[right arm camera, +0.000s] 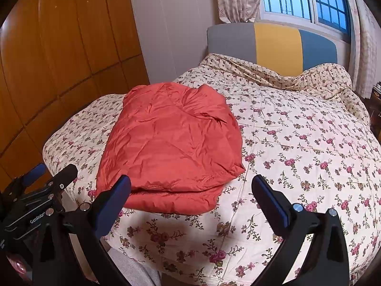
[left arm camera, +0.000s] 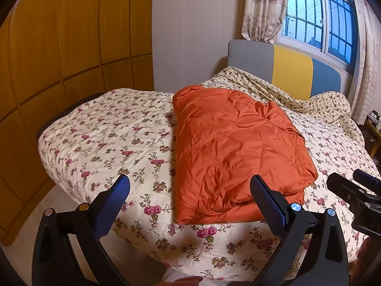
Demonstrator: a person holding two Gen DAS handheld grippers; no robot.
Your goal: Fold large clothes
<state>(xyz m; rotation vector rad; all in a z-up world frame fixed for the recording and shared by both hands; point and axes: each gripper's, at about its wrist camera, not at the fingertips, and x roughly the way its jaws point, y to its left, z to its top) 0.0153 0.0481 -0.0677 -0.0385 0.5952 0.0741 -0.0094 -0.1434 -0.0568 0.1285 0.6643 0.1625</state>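
An orange quilted padded garment (left arm camera: 235, 147), folded into a thick rectangular bundle, lies on a bed covered with a cream quilt printed with pink flowers (left arm camera: 100, 143); its near edge sits close to the near edge of the bed and the bundle runs away toward the far headboard. The left gripper (left arm camera: 190, 190) hovers over the near edge of the bed with its blue-padded black fingers (left arm camera: 114, 205) spread wide apart and holding nothing; in its view the garment sits ahead and slightly right. The right gripper (right arm camera: 190, 190) hangs likewise with its fingers (right arm camera: 271, 202) wide apart and empty, and in its view the garment (right arm camera: 173, 143) lies to the left, its layered near hem showing stacked folds. The left wrist view catches part of the right gripper's black body at its right edge, while the right wrist view shows the left gripper (right arm camera: 51, 175) at its left edge. Both views show the grey, yellow and blue padded headboard (right arm camera: 276, 47), a barred window (left arm camera: 319, 16) with patterned curtains, and wooden wardrobe panels (left arm camera: 59, 47) on the left.
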